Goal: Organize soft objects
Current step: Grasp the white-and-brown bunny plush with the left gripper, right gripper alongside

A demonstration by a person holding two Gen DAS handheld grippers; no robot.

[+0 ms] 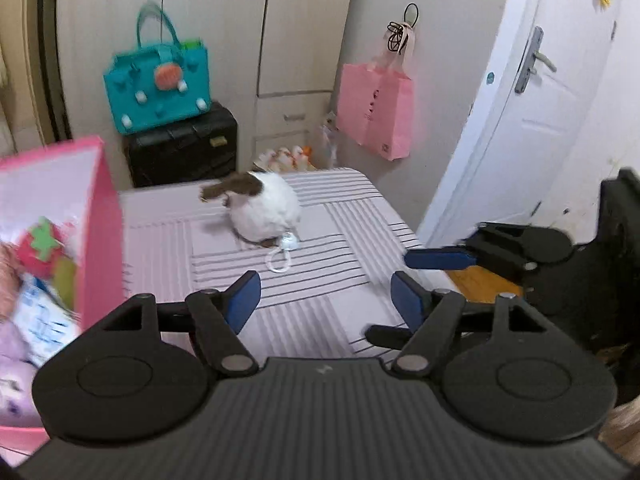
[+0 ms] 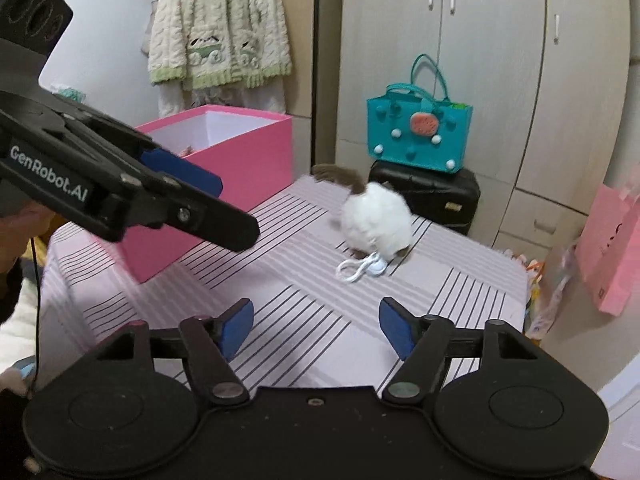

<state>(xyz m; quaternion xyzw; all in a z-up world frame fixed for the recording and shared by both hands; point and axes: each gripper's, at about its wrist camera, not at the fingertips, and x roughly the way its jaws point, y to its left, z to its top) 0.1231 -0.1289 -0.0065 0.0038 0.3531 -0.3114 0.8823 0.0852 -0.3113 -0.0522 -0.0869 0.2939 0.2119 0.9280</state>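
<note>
A white and brown plush toy (image 1: 264,210) with a white cord loop (image 1: 280,260) lies on the striped pink bed (image 1: 320,312); it also shows in the right wrist view (image 2: 376,222). A pink box (image 1: 96,216) at the left holds several soft toys, one a red strawberry (image 1: 40,248); the box also shows in the right wrist view (image 2: 240,160). My left gripper (image 1: 326,300) is open and empty, short of the plush. My right gripper (image 2: 316,326) is open and empty, also short of the plush; it shows at the right in the left wrist view (image 1: 432,258).
A teal handbag (image 1: 160,84) sits on a black case (image 1: 184,148) beyond the bed. A pink paper bag (image 1: 376,112) hangs on the wardrobe. A white door (image 1: 520,100) is at the right. A knitted cardigan (image 2: 216,28) hangs behind the box.
</note>
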